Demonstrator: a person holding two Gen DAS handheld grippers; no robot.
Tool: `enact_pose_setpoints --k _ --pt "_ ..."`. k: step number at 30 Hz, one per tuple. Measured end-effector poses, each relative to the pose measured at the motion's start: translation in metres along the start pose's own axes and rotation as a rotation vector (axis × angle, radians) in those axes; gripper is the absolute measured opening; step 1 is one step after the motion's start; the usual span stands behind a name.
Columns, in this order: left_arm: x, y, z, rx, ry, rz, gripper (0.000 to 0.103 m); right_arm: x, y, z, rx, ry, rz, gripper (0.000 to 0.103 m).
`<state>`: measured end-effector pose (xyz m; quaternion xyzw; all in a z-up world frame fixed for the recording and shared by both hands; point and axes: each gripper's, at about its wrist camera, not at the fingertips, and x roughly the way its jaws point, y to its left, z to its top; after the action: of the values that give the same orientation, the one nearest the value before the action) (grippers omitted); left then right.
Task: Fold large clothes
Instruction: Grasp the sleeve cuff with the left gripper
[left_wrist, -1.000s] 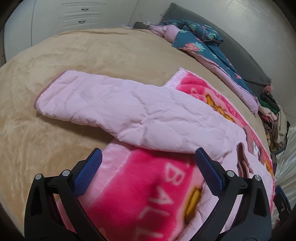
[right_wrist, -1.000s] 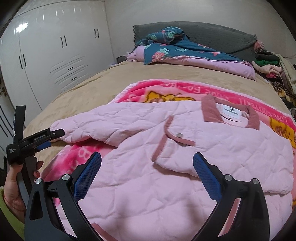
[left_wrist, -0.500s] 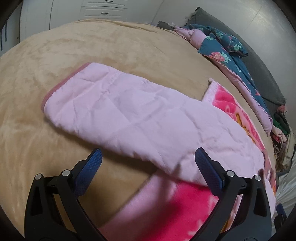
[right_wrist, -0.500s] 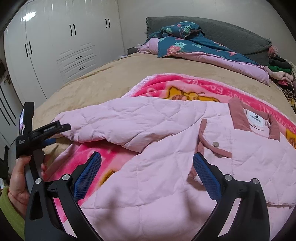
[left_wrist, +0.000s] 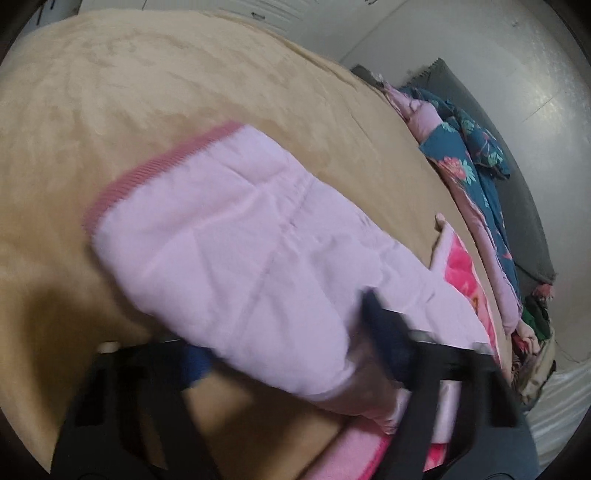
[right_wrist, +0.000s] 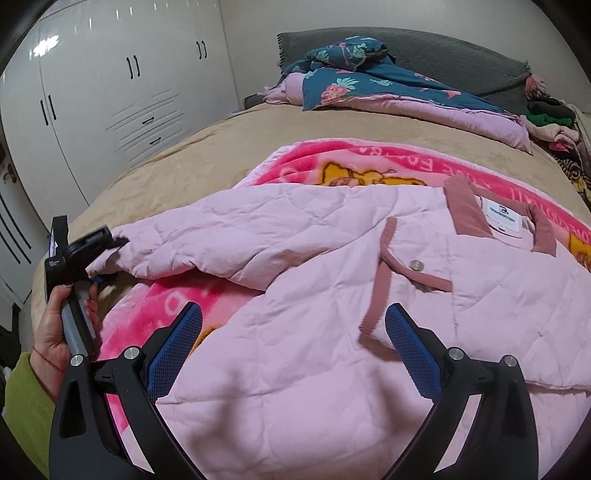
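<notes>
A pale pink quilted jacket (right_wrist: 332, 295) lies face up on a bright pink blanket (right_wrist: 369, 162) on the bed. Its sleeve (left_wrist: 240, 251), with a darker pink ribbed cuff (left_wrist: 147, 173), stretches out over the tan bedspread. My left gripper (left_wrist: 288, 354) is at the sleeve, with the fabric lying between its fingers; the view is blurred. In the right wrist view it (right_wrist: 107, 258) sits at the sleeve's end. My right gripper (right_wrist: 291, 350) is open and empty, just above the jacket's front panel near the snap button (right_wrist: 416, 264).
The tan bedspread (right_wrist: 184, 166) covers the bed. A blue floral quilt (right_wrist: 369, 81) and a grey headboard cushion (right_wrist: 461, 51) lie at the far end, with a pile of clothes (right_wrist: 554, 122) at the far right. White wardrobes (right_wrist: 110, 92) stand left of the bed.
My left gripper has moved forward onto the sleeve, which now lies between its fingers, and its view has blurred. My right gripper has stayed open above the jacket front.
</notes>
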<state>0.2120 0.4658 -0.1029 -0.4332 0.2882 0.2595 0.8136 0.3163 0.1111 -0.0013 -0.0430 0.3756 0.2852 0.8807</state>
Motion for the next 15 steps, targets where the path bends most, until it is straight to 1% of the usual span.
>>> enact_pose_setpoints --k 2,4,8,11,15 --pt "-0.006 -0.001 0.002 0.025 -0.024 -0.003 0.034 -0.005 -0.006 -0.001 0.013 -0.009 -0.007 0.099" --pt "-0.019 -0.010 0.003 0.071 -0.065 0.007 0.024 -0.009 -0.010 -0.001 0.018 -0.015 -0.013 0.099" --pt "-0.043 -0.028 0.006 0.131 -0.122 -0.001 0.018 -0.021 -0.021 -0.005 0.031 -0.025 -0.023 0.099" --pt "-0.069 -0.048 0.009 0.170 -0.176 -0.038 0.015 -0.031 -0.035 -0.013 0.068 -0.024 -0.010 0.099" --pt "-0.103 -0.074 0.005 0.223 -0.235 -0.099 0.013 -0.051 -0.053 -0.027 0.094 -0.040 -0.029 0.099"
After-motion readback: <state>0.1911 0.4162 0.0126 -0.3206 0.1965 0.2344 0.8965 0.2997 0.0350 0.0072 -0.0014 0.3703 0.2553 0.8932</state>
